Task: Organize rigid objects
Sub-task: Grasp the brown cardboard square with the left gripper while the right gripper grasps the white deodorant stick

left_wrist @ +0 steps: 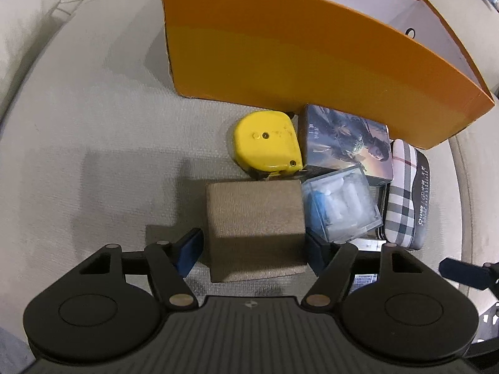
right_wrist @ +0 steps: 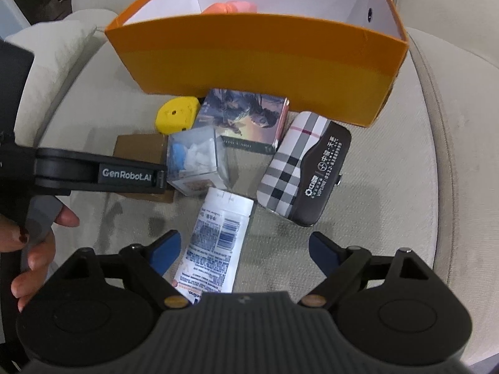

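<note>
Brown block [left_wrist: 255,224] sits just before orange box [left_wrist: 280,53], between wide left tool [left_wrist: 254,254] fingers, contact unclear. Tape measure [left_wrist: 268,143] behind it, clear box [left_wrist: 340,207] beside. Right tool [right_wrist: 244,251] wide over bottle [right_wrist: 215,243].

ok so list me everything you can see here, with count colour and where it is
open box: 1, orange outside, white inside, at the back on the cushion
pinkish item: 1, inside the box, mostly hidden
tape measure: 1, yellow, in front of the box, left of the picture box
picture box: 1, printed artwork, against the orange box
clear case: 1, transparent with blue and white contents, in front of the picture box
brown block: 1, brown, between the left fingers
plaid case: 1, plaid and black, right of the pile
white bottle: 1, white, lying between the right fingers
cushion: 1, beige, under everything
hand: 1, far left
left gripper: open around the block
right gripper: open
</note>
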Demonstrator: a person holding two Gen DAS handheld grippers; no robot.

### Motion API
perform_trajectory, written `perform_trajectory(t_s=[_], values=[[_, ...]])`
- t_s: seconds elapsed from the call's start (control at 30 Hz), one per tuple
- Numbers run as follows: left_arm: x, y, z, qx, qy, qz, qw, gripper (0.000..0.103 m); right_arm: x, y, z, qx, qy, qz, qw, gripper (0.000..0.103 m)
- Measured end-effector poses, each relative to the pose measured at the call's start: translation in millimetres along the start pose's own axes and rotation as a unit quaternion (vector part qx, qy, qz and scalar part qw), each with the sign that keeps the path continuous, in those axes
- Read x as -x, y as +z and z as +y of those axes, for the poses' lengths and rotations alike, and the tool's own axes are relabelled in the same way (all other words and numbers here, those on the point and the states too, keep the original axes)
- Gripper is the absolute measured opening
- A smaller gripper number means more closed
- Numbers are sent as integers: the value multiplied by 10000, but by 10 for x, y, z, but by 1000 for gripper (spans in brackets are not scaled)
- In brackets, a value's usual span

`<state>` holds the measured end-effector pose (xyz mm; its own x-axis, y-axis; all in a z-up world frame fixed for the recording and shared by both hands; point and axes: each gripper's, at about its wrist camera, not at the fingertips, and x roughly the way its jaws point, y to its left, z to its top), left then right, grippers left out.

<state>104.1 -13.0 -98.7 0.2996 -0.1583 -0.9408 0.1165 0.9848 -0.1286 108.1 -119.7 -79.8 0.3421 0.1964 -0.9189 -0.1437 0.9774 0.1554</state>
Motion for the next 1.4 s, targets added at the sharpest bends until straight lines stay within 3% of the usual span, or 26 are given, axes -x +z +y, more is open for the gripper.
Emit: perform_trajectory(t_s=[0.33,0.5,0.57,0.63,1.03,1.4], values=[[-117,59,201,145,299,-14,9994,73,-379,-58,194,-244,-278,90,9993,89],[-112,74,326,218,371,6,9991,69,-524,-96,309,-245,-618,-3,9978,82],[-112,76,352,185,387,21,9991,69,-525,-110,397,-57,-733,-115,9972,74],[-111,105,381,176,438,30,9989,69,-504,-106,458,34,-691,-155,9975,52],[-12,78,575,399,238,38,9989,69,-208,-78,213,-463,-53,-301,9985,48],[217,44,642,458,24,-99,9989,69,-83,-127,48,-758,176,-357,9963,41]])
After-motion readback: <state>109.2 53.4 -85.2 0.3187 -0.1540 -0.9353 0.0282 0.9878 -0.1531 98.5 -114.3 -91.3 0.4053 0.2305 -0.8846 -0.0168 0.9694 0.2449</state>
